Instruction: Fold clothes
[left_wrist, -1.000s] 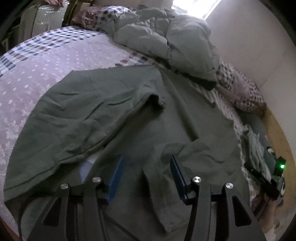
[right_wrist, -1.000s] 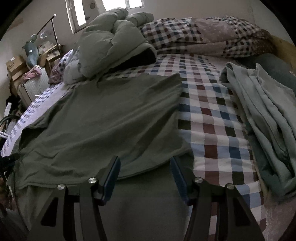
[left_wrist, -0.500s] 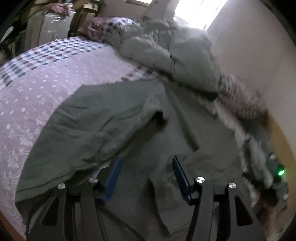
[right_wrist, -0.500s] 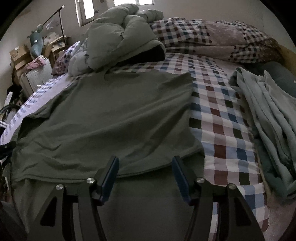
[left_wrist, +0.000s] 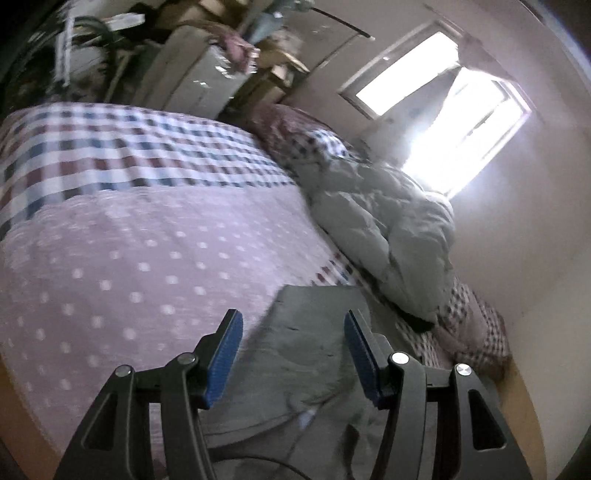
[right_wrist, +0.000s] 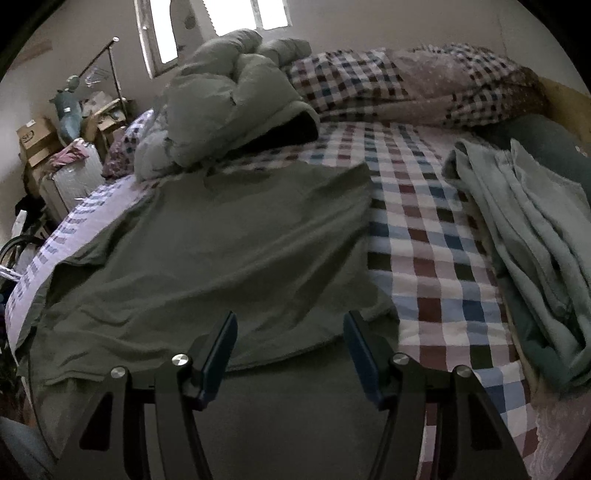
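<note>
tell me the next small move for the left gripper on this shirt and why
Probably bring the left gripper down onto the far corner of the green shirt and close on it. Its jaws stand apart with nothing between them, and the shirt's edge lies just ahead against the dotted bedspread. The right gripper also hovers empty over the near folded edge, so neither holds cloth yet.

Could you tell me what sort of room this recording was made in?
Most likely a lived-in bedroom: a bed with a checked cover fills the view, a bunched-up padded quilt lies at its far end, and a dark green garment is spread on it for folding.
</note>
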